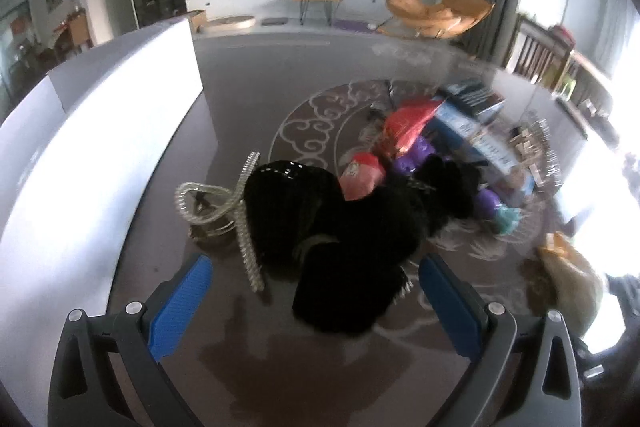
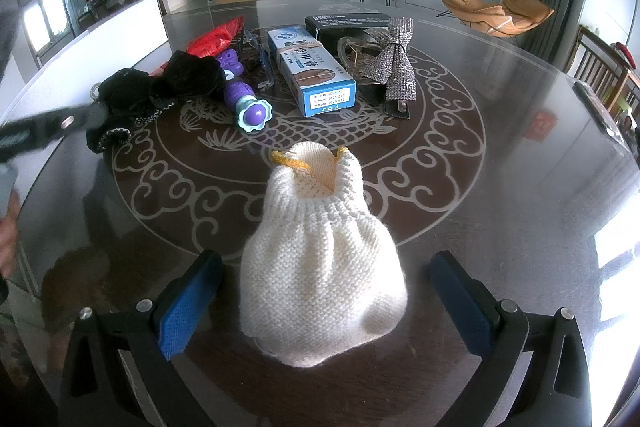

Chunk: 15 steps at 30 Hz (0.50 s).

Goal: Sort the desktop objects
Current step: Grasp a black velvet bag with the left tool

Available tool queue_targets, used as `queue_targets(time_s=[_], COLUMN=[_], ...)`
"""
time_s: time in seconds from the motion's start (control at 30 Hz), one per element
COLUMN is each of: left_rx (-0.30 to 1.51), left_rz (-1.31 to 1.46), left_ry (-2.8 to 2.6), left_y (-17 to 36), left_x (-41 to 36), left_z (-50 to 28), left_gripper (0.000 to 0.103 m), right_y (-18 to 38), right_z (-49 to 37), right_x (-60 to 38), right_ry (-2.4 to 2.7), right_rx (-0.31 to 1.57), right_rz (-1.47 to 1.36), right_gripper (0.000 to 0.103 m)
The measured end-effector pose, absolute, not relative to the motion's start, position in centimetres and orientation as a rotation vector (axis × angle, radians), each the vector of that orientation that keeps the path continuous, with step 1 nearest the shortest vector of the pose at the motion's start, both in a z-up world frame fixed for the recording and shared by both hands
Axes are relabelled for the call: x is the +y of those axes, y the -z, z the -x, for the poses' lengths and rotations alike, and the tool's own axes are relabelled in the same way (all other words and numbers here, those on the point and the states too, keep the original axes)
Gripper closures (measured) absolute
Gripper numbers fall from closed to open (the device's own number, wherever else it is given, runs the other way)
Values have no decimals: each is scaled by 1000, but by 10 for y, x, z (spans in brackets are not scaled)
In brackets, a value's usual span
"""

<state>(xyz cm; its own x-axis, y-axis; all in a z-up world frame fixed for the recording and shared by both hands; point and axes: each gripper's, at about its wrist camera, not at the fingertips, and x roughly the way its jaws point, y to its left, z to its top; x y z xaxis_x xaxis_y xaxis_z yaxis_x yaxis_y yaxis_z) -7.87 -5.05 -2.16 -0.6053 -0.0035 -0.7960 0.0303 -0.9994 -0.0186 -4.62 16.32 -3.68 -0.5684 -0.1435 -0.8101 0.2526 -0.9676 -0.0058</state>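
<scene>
The right gripper has its jaws spread wide, one blue pad on each side of a white knitted pouch without touching it. The pouch lies on the dark glossy tabletop with its ribbed neck and yellow-trimmed mouth pointing toward 12 o'clock, its rounded body filling the gap between the jaws.

The left gripper is likewise released, jaws wide apart and holding nothing. Between them, and reaching on toward 12 o'clock, sits a heap of black fuzzy fabric; whether the pads touch it I cannot tell. At 10 o'clock of that heap lies a clear coiled spiral cord, looped and partly tucked beside the fabric.

Beyond the pouch in the right wrist view, the other items cluster toward 12 o'clock: a blue and white medicine box at centre, a black box behind it, a sparkly silver bow at 1 o'clock, a purple toy at 11 o'clock, and a red plastic bag further back. The left wrist view is blurred over this cluster. A white board stands along the tabletop's edge at 9 o'clock.
</scene>
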Motion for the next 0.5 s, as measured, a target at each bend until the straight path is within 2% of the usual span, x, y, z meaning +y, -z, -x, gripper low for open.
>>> queue_targets(time_s=[0.07,0.1,0.2,0.4,0.5], left_rx=[25,19,24,-5,-90], left_rz=[-1418,-1433,-1393,-1442,-1557], left_ry=[2783,2781,2838,2971,3010], left_y=[32,36,38,30,31], left_x=[-48,-49,-56,-79,-84], left_z=[83,83,68,15,-10], left_gripper=[24,43,62,64,62], right_y=[37,37,37,37,37], right_z=[46,46,46,46,46], right_x=[163,163,163,163,163], right_ry=[2593,2593,2593,2592,2592], right_rx=[177,177,177,171,172], right_rz=[-1323,-1323,-1323,-1321,-1321], right_gripper=[0,0,0,0,0])
